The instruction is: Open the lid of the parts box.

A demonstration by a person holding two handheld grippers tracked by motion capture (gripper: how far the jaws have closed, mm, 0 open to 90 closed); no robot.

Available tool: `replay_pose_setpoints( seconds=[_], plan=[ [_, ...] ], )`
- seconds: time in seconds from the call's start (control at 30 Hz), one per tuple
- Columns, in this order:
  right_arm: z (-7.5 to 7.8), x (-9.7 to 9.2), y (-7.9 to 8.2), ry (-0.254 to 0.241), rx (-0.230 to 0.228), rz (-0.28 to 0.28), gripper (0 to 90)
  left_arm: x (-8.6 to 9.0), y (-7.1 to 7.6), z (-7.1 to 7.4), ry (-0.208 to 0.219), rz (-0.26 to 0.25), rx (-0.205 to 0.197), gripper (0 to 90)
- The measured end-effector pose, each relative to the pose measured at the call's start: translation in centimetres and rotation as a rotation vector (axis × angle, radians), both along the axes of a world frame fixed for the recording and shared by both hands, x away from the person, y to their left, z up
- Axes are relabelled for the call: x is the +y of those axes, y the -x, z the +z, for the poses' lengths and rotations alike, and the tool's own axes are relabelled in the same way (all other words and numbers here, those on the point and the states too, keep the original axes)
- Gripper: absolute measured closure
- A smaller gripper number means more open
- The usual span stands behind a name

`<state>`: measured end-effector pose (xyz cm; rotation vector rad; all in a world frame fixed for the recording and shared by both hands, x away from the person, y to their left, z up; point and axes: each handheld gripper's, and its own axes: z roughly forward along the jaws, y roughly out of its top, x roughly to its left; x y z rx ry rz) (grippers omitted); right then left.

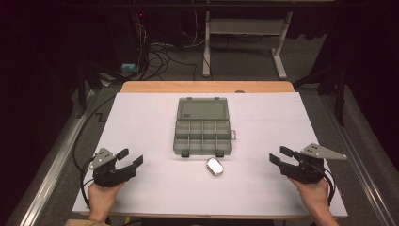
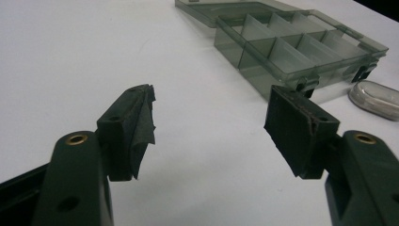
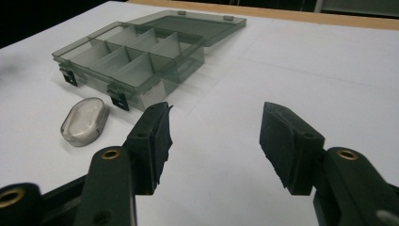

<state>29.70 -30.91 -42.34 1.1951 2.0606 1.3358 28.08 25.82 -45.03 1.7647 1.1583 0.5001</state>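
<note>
Translucent compartment box (image 1: 203, 133), glossy oval capsule (image 1: 215, 166)

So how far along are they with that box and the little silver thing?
Done: the compartment box lies open, lid flat behind it. In hand: nothing; the left gripper and right gripper are open and apart from everything. Left: the silver oval object lies on the table, outside the box.

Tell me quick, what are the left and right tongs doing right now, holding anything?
Left tongs: open, holding nothing, over the white table.
Right tongs: open, holding nothing, apart from the organizer box.
</note>
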Motion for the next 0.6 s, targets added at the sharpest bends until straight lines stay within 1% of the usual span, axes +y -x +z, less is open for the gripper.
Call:
replay_pose_setpoints(
  seconds=[0.07,0.17,0.23,0.37,0.4,0.5,0.53,0.6],
  plan=[
    [-0.6,-0.7,0.6,-0.012,-0.002,-0.011,42.2,0.0,0.2,-0.1,0.0,-0.002,-0.004,33.4],
    [-1.3,-1.6,1.3,-0.018,-0.027,-0.021,40.8,0.0,0.3,-0.1,0.0,-0.006,-0.009,33.4],
    [-1.7,-2.1,1.7,-0.031,-0.033,-0.026,40.0,0.1,0.4,-0.1,0.003,-0.007,-0.014,33.5],
    [-2.3,-2.7,2.5,-0.033,-0.063,-0.038,38.5,0.6,0.9,-0.3,0.014,-0.003,-0.022,33.8],
    [-2.5,-2.8,2.6,-0.027,-0.077,-0.037,37.7,0.8,0.9,-0.3,0.022,0.0,-0.02,33.8],
    [-3.0,-3.1,3.0,-0.024,-0.093,-0.055,34.2,1.2,1.0,-0.6,0.051,0.003,-0.01,33.8],
    [-3.1,-3.2,3.2,-0.013,-0.099,-0.06,34.2,1.4,0.9,-0.7,0.061,0.003,-0.005,33.9],
    [-3.0,-3.3,3.4,-0.017,-0.121,-0.066,34.4,1.4,0.6,-0.8,0.087,0.004,0.015,33.9]
  ],
)
